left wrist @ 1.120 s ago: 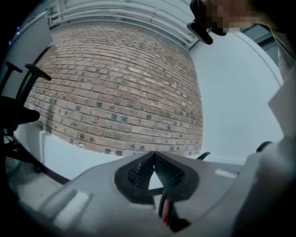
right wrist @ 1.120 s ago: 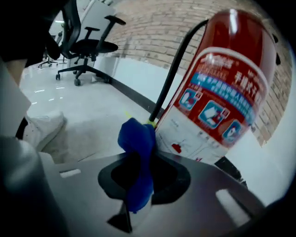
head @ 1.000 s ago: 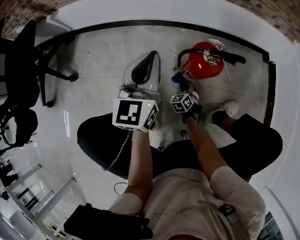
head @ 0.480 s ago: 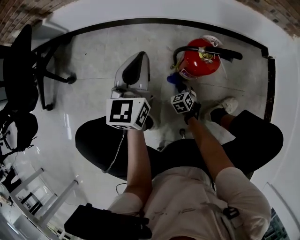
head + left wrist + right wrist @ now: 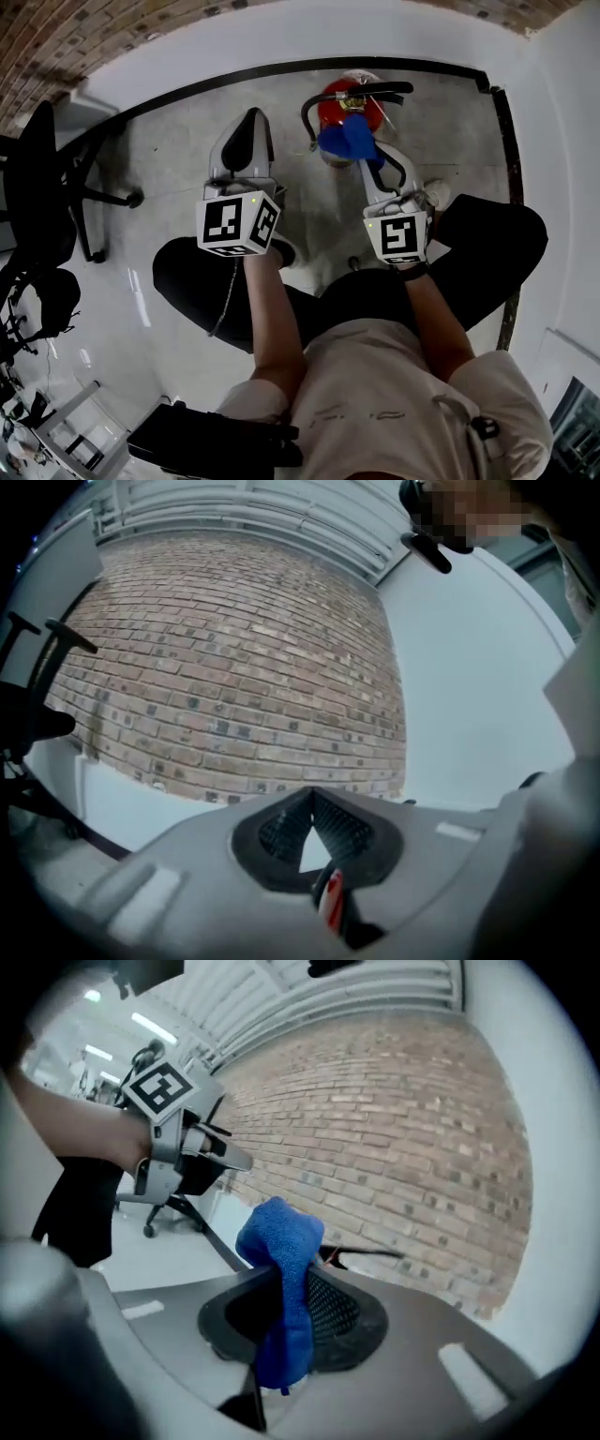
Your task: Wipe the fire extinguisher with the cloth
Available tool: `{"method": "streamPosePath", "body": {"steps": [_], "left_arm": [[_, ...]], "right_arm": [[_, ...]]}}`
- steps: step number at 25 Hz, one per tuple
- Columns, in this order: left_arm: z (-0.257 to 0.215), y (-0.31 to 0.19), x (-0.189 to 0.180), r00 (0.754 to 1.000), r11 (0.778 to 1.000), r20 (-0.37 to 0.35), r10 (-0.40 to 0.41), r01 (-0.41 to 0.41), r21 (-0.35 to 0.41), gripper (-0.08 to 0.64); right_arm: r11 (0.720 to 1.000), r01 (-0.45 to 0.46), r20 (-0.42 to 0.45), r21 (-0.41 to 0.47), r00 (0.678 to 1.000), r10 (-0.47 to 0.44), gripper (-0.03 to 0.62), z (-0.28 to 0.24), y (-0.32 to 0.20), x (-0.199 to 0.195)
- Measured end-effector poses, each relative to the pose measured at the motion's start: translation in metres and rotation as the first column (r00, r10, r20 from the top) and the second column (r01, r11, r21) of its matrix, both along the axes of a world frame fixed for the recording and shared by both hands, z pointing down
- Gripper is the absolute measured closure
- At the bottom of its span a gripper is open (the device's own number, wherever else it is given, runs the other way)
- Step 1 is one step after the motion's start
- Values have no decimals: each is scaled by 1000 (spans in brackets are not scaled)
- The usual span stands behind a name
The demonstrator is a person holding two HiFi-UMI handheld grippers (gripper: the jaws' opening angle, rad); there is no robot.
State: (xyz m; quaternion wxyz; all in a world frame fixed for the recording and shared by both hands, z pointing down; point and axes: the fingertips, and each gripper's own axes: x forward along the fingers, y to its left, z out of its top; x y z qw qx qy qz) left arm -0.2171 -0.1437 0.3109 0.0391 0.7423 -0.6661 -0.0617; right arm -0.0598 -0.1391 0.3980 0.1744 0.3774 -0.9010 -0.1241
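**Head view, then grippers: cloth at extinguisher**

Head view: the red fire extinguisher (image 5: 345, 101) stands on the floor by the wall. The right gripper (image 5: 364, 161) holds the blue cloth (image 5: 343, 141) over its front. The left gripper (image 5: 246, 127) is apart, to the left.

Left gripper view: jaws pressed together, nothing between them.

Right gripper view: jaws pinch the cloth (image 5: 281, 1279).

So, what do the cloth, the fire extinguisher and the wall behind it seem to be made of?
Cloth: soft blue fabric, perhaps microfibre or terry; the surface looks fuzzy and it bunches in folds.
Fire extinguisher: probably painted metal; the red body looks smooth and hard.
Wall: bare brick, matte, with visible mortar lines.
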Motion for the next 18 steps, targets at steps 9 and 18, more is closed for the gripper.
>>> {"method": "streamPosePath", "body": {"steps": [9,18], "left_arm": [[-2,9,21,999,1000,26,28,-28,-5,558],[35,7,13,1000,997,-8,5,-6,-72,558]], "right_arm": [[998,-3,-142,69,990,13,533,26,-32,-6],[1000,18,-284,-7,959,-19,523,164,-9,-30]]}}
